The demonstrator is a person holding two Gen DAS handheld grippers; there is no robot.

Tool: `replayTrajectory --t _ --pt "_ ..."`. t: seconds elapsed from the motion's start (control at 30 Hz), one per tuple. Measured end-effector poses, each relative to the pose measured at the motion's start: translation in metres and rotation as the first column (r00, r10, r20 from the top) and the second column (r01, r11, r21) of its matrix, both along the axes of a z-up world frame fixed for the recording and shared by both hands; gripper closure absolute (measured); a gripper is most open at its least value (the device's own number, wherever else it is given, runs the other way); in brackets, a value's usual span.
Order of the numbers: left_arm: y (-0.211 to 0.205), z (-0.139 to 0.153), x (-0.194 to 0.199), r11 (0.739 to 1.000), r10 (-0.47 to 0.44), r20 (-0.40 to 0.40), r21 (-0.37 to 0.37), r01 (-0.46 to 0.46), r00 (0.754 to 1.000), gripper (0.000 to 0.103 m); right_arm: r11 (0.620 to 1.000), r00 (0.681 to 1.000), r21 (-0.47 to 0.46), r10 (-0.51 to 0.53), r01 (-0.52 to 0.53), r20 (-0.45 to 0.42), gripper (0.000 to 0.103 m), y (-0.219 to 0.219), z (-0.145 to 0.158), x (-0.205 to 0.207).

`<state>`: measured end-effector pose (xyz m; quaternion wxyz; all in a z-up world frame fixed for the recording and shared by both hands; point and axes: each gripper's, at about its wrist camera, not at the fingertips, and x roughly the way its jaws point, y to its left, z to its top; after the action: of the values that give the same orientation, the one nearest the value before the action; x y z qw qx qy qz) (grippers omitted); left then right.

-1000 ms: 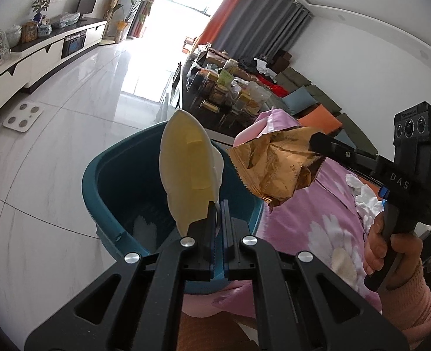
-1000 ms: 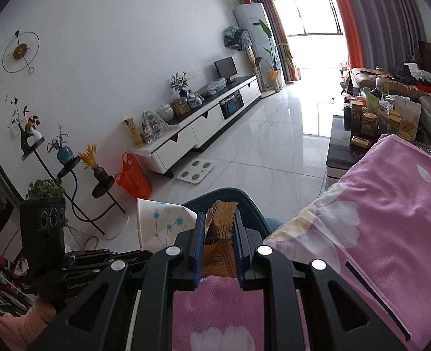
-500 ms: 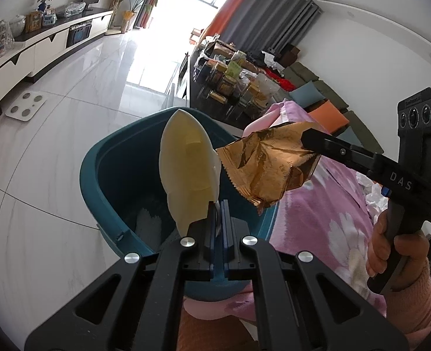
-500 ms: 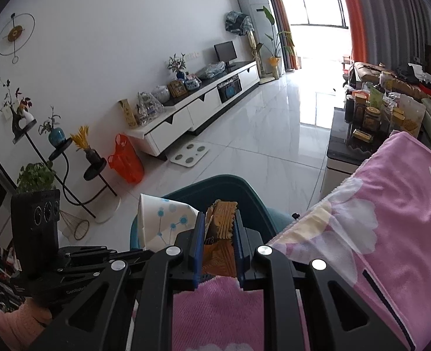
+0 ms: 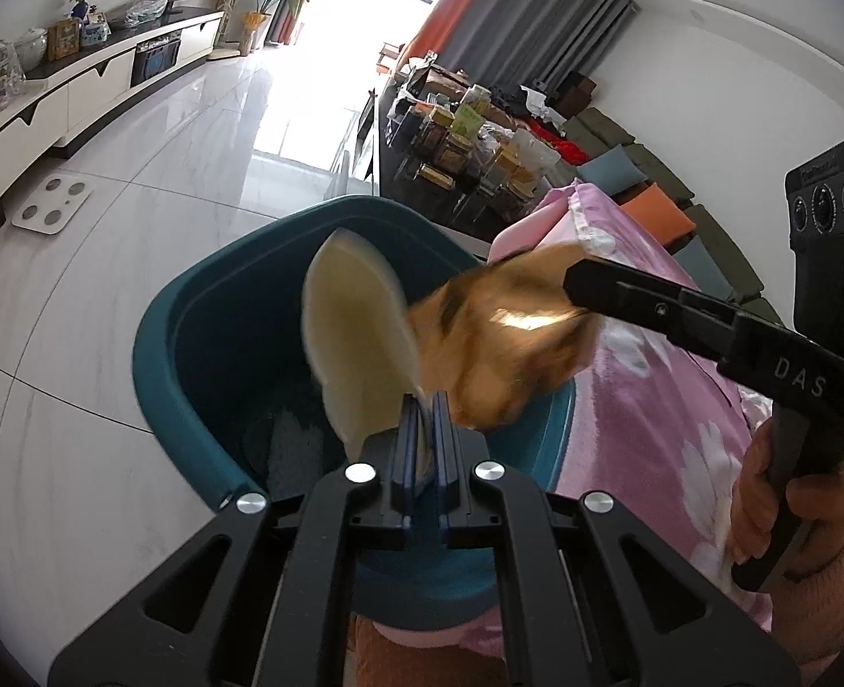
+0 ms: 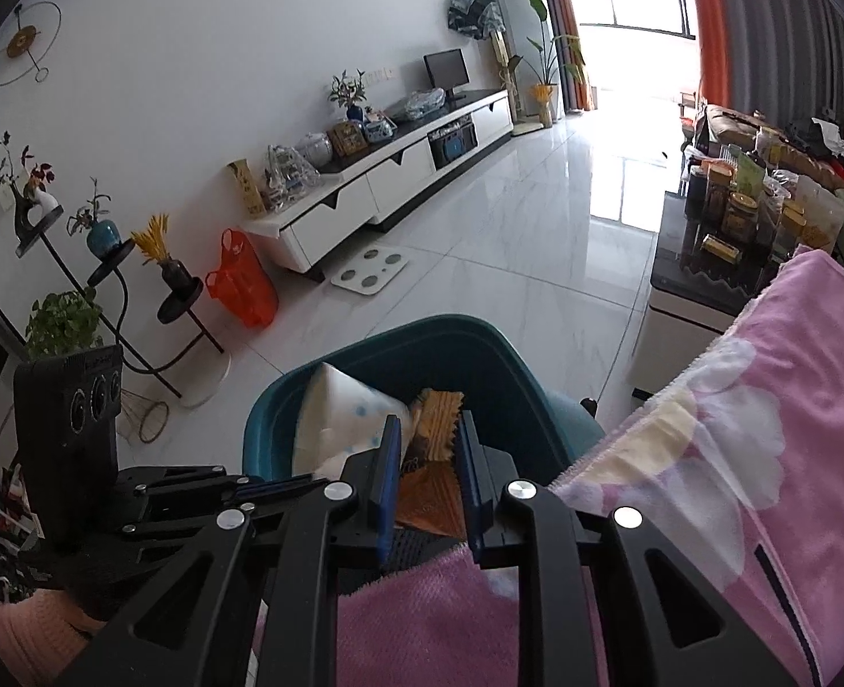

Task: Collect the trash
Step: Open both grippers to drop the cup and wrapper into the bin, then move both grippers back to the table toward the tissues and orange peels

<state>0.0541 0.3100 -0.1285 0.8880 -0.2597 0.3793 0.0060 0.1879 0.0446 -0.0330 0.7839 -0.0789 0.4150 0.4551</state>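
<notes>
Teal plastic, the bin (image 5: 193,395) stands on the pale tiled floor (image 5: 107,263) hard against a surface draped in a pink flowered blanket (image 5: 668,401), and both pieces of trash hang over its mouth. The left tongs (image 5: 424,401) are pinched nearly closed on the lower edge of a flattened paper cup (image 5: 356,343) (cream inside, white with blue dots on the outside), which stands up above the bin's hollow. The right tongs (image 6: 426,429) grip a crinkled gold snack wrapper (image 6: 430,446) between their blue pads; it is blurred in the left wrist view and hangs just beside the cup, over the bin's rim nearest the blanket. A hand (image 5: 765,492) in a pink sleeve holds the right tool's handle. Beyond the bin, a white bathroom scale (image 6: 369,266) lies on the floor, an orange bag (image 6: 241,286) stands near a white TV cabinet (image 6: 387,183), and a low dark worktop (image 6: 702,280) is crowded with jars and packets.
</notes>
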Motion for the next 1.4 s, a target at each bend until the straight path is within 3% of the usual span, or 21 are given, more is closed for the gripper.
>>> replayTrajectory --t 0.03,0.1,0.27,0.37,0.6,0.73,1.0,1.23,1.4 --pt "-0.001 -0.001 0.001 1.0 0.003 -0.003 0.004 -0.003 1.0 0.097 1.0 1.0 -0.005 -0.005 0.005 -0.006 0.083 0.0 -0.001 0.001" --pt "-0.002 -0.004 0.007 1.0 0.004 -0.013 0.011 -0.004 1.0 0.097 1.0 1.0 -0.006 -0.017 0.017 -0.018 0.07 -0.001 -0.003 0.002" --pt "-0.004 -0.004 0.009 1.0 0.012 -0.011 0.022 -0.011 1.0 0.091 0.999 0.999 0.023 -0.036 0.037 -0.028 0.069 -0.013 0.001 -0.001" --pt "-0.008 0.007 -0.001 0.999 0.013 0.034 0.043 -0.014 0.999 0.079 0.997 0.998 0.061 -0.045 0.047 -0.031 0.069 -0.029 0.008 -0.002" --pt "-0.041 0.051 -0.029 0.99 -0.059 0.17 0.14 0.036 0.984 0.056 0.983 0.997 0.168 -0.074 0.07 0.018 0.056 -0.087 0.036 -0.026" --pt "-0.075 0.073 -0.032 0.98 -0.162 0.227 0.155 0.128 0.96 0.054 0.973 0.991 0.203 -0.122 0.107 0.062 0.052 -0.129 0.049 -0.042" --pt "-0.166 0.083 -0.008 0.916 -0.398 0.236 0.16 0.369 0.886 0.052 0.929 0.945 0.227 -0.316 0.292 0.077 0.052 -0.234 0.053 -0.068" --pt "-0.247 0.078 0.018 0.836 -0.546 0.187 0.192 0.514 0.817 0.052 0.849 0.86 0.232 -0.503 0.475 0.079 0.052 -0.326 0.046 -0.089" --pt "-0.291 0.081 0.035 0.794 -0.604 0.169 0.206 0.572 0.779 0.052 0.779 0.792 0.248 -0.606 0.576 0.066 0.051 -0.375 0.043 -0.096"
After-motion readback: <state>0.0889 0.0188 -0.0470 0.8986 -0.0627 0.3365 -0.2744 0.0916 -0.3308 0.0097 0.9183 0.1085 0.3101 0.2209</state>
